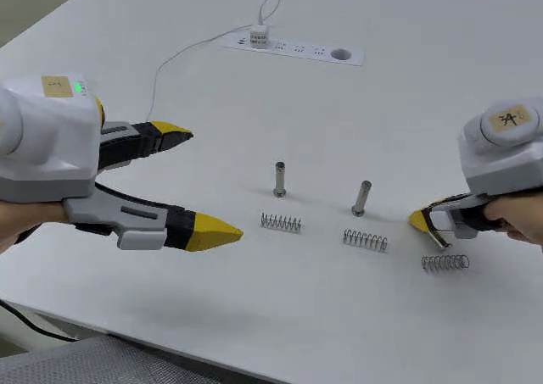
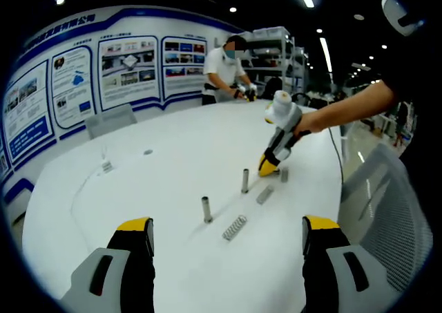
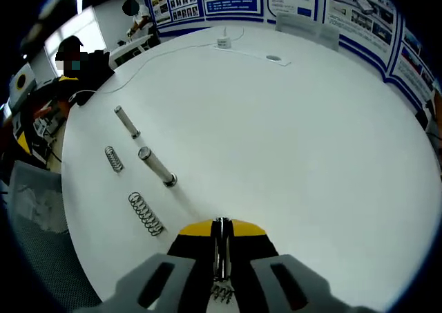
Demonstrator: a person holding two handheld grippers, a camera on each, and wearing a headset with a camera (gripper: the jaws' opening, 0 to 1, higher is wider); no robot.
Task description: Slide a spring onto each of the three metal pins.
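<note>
- At the left of the white table (image 1: 407,113), the left gripper (image 1: 202,180), jaws spread wide, yellow tips aimed across the table toward the pins.
- At the right edge of the head view, the right gripper (image 3: 221,229), held low over the table, jaws pressed together on the held pin (image 3: 221,254).
- In the right gripper view, that metal pin pinched along the seam between the two yellow tips.
- Just beside the right gripper's tips, flat on the table, the right spring (image 1: 445,263). In the right gripper view, seen beneath the pinched pin; whether touching it, cannot tell.
- Between the two grippers, standing upright on their wider bases and apart from each other: the left pin (image 1: 279,179) and the middle pin (image 1: 362,197).
- Just in front of the left pin, lying on its side, the left spring (image 1: 281,223); not on the pin.
- Just in front of the middle pin, likewise on its side, the middle spring (image 1: 366,240); not on the pin.
- In the left gripper view, the left pin and left spring framed between the open jaws, ahead of the tips and not touched by either.
- On the far side of the table, well apart from pins and springs, a white power strip (image 1: 293,47) with a thin white cable (image 1: 170,62) trailing to the left.
</note>
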